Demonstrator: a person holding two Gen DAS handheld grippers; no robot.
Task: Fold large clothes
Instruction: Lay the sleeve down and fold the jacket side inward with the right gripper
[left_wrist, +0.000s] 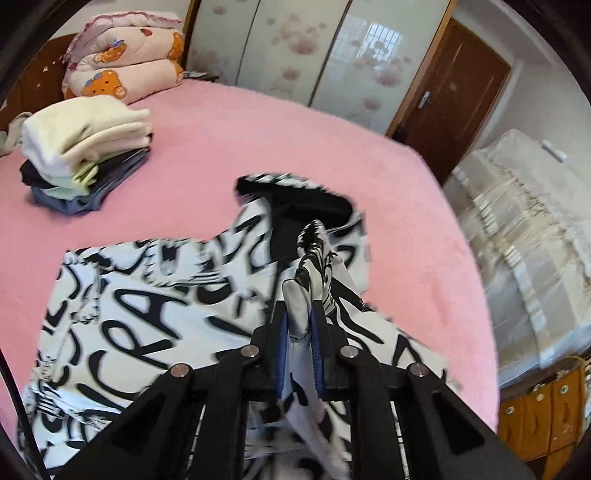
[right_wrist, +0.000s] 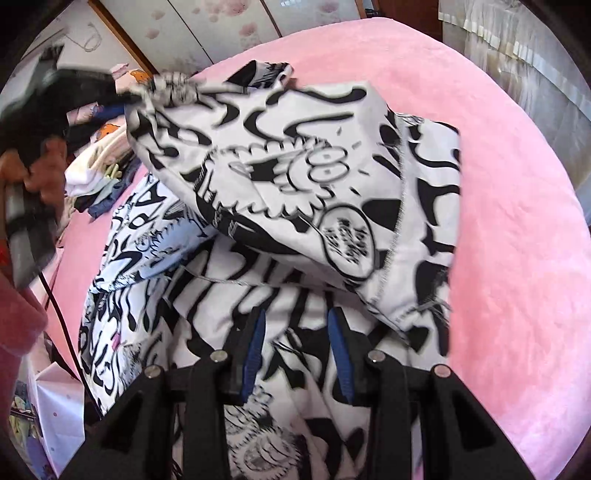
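On one pink bed (left_wrist: 295, 140), left fingers (left_wrist: 318, 325) pinch one printed garment (left_wrist: 129, 325); right fingers (right_wrist: 338, 343) parted.

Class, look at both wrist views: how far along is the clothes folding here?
Done: a stack of folded clothes sits on the pink bed. In hand: the black-and-white printed garment; the left tongs are shut on a bunched edge, lifting it over, while the right tongs stand apart over the cloth, gripping nothing visible. Left: the garment is mostly spread out, so its folds remain.

garment (left_wrist: 147, 314) on bed (left_wrist: 277, 129) | clothes stack (left_wrist: 85, 155) behind-left | quilt (left_wrist: 125, 66) farther back
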